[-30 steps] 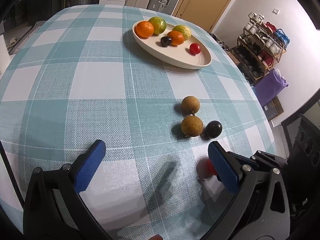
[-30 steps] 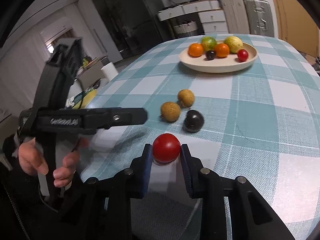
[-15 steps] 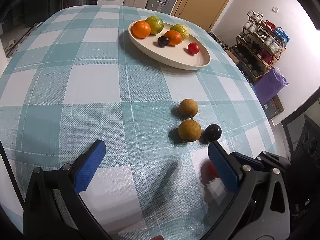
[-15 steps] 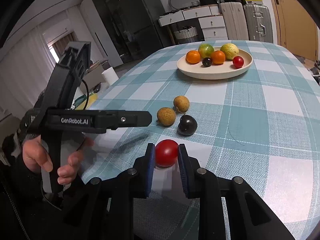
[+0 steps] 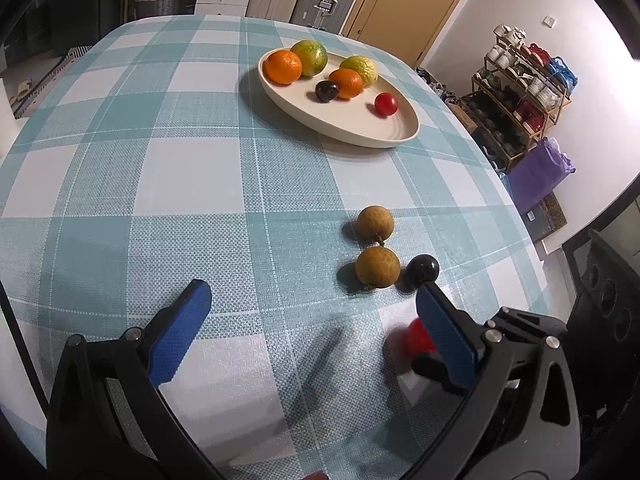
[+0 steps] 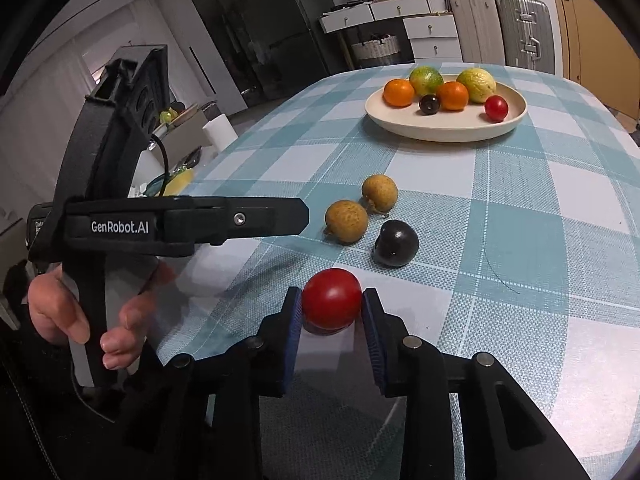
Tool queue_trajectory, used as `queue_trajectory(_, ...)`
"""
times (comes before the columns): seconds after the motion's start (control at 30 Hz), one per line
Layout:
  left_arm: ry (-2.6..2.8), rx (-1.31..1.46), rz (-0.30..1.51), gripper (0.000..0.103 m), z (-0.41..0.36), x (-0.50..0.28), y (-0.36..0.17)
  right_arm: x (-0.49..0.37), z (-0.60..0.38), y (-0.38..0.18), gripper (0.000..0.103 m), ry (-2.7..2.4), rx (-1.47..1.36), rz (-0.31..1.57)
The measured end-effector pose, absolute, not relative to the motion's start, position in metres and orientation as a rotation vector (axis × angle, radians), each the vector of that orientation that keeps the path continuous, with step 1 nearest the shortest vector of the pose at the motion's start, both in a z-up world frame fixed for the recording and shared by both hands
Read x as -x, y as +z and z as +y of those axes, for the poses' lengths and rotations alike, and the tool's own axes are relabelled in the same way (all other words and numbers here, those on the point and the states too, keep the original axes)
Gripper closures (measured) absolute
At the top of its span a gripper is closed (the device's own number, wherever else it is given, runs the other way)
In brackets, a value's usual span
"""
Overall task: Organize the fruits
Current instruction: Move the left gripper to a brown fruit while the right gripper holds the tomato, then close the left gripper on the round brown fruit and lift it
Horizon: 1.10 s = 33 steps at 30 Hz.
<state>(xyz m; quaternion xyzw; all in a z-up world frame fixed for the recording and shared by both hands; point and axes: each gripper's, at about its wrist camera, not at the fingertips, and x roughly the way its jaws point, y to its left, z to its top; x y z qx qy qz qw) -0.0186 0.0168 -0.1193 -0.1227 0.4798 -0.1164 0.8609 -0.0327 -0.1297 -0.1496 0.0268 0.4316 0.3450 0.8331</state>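
Note:
A cream plate at the far side of the checked table holds two oranges, two green-yellow citrus, a dark plum and a red tomato. Two brown longans and a dark plum lie loose in the middle. My right gripper has its blue pads on both sides of a red tomato just over the cloth, and its jaws are opening. My left gripper stands open over bare cloth, left of the longans. The left gripper's finger partly hides the red tomato.
A person's hand holds the left gripper beside the table's left edge. The table's right edge drops off near a shelf of cups and a purple bag. Suitcases and drawers stand behind the plate.
The right gripper's jaws have closed in from a wider stance onto the red tomato. The left gripper has kept still and open.

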Motion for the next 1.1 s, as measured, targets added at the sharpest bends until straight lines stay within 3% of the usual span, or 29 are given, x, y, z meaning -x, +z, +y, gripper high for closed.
queue_trajectory(0.57, -0.242, 0.103, 0.951, 0.004, -0.009, 0.014, -0.110, 0.028, -0.163, -0.136, 0.074, 0.674, -0.103, 0.868)
queue_trajectory(0.63, -0.264, 0.105, 0.945, 0.012, -0.012, 0.013, -0.110, 0.028, -0.165, -0.135, 0.074, 0.671, -0.105, 0.863)
queue_trajectory(0.87, -0.307, 0.067, 0.937, 0.027, -0.022, 0.013, -0.112, 0.025, -0.174, -0.135, 0.073, 0.661, -0.133, 0.857)
queue_trajectory(0.97, -0.324, 0.061, 0.946, 0.040, -0.026, 0.011, -0.114, 0.025, -0.174, -0.134, 0.073, 0.664, -0.131, 0.850)
queue_trajectory(1.03, -0.336, 0.059, 0.949, 0.057, -0.028, 0.011, -0.116, 0.025, -0.174, -0.133, 0.073, 0.668, -0.134, 0.844)
queue_trajectory(1.1, -0.352, 0.061, 0.952, 0.064, -0.031, 0.009, -0.118, 0.024, -0.175, -0.133, 0.073, 0.669, -0.138, 0.845)
